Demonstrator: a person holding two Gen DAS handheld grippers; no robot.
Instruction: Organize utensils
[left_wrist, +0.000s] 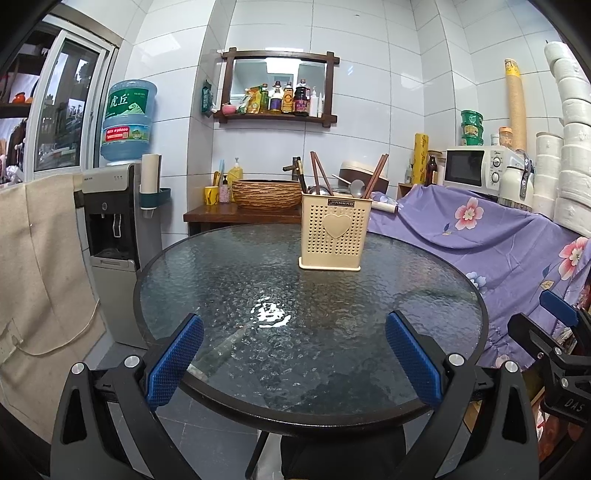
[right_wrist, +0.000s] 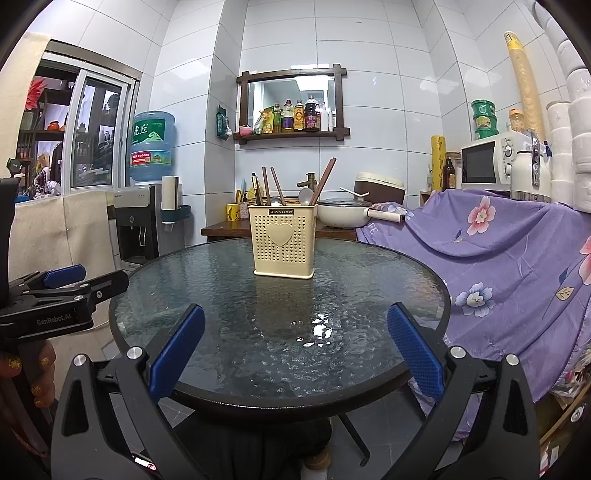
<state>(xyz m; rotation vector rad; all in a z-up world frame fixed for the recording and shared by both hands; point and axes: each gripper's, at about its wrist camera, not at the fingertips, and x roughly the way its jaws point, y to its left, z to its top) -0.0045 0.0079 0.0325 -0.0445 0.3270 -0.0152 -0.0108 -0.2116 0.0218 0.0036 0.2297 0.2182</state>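
left gripper: jaws spread wide, nothing held between the blue pads | right gripper: jaws spread wide, nothing held between them | hand: seen left of the right gripper's jaws, wrapped around the left gripper's handle
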